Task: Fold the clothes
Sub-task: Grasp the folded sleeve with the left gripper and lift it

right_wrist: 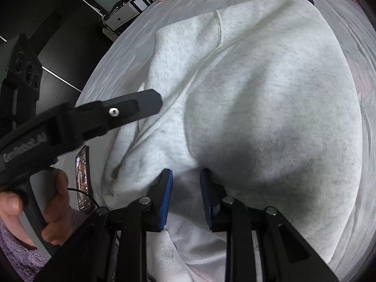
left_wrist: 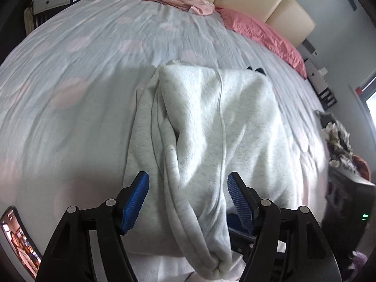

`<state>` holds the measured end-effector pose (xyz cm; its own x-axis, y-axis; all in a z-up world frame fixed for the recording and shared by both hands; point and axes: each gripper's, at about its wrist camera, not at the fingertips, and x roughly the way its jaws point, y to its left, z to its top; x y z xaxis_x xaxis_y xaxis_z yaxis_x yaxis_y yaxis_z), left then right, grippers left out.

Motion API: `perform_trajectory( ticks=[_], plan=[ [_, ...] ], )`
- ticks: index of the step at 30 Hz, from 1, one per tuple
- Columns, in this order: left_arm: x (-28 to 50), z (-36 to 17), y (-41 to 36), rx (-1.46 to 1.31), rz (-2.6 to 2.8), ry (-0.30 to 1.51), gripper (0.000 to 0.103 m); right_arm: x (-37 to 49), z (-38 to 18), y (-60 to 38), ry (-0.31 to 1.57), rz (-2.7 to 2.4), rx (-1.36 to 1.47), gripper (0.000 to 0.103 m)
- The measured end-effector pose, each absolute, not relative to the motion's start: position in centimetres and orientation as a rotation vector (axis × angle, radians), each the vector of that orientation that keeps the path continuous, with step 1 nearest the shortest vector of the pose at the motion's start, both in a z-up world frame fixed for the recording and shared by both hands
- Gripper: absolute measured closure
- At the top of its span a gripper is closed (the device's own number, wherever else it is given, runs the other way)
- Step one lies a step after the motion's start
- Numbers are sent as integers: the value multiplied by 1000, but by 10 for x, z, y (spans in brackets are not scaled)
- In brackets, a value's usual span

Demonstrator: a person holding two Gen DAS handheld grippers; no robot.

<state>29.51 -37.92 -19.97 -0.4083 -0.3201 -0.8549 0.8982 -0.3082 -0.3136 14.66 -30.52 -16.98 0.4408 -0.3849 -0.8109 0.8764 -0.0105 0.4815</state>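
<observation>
A light grey fleece sweatshirt [left_wrist: 211,117] lies folded lengthwise on the bed, its ribbed hem at the far end. My left gripper [left_wrist: 188,199] stands open over its near end. A thick rolled fold of the cloth runs between the blue pads [left_wrist: 136,202], and the left pad is clear of it. In the right wrist view the same sweatshirt [right_wrist: 258,82] fills the frame. My right gripper [right_wrist: 185,199] is narrowed onto a raised pinch of the fabric at the near edge, with both pads against the cloth.
The bed sheet [left_wrist: 70,82] is pale with pink clouds, and pink pillows [left_wrist: 265,33] lie against a beige headboard. A phone [right_wrist: 83,181] rests at the bed's near left edge. A hand [right_wrist: 54,211] holds the left tool's handle. Dark furniture and clutter [left_wrist: 340,141] stand to the right.
</observation>
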Motion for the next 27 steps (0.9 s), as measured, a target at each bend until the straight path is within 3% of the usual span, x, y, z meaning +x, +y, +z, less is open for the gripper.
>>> perform_trajectory(
  ticks=[3, 10, 16, 27],
  plan=[
    [286, -205, -378, 900, -1826, 1013, 35, 139, -166, -299, 504, -1053, 1213, 79],
    [285, -204, -374, 880, -1857, 1011, 61, 117, -149, -275, 558, -1073, 1154, 79],
    [281, -196, -369, 847, -1905, 965, 77, 84, -136, -256, 510, -1159, 1165, 79],
    [262, -147, -345, 725, -2057, 708, 82, 74, -143, -233, 430, -1229, 1226, 79]
  ],
)
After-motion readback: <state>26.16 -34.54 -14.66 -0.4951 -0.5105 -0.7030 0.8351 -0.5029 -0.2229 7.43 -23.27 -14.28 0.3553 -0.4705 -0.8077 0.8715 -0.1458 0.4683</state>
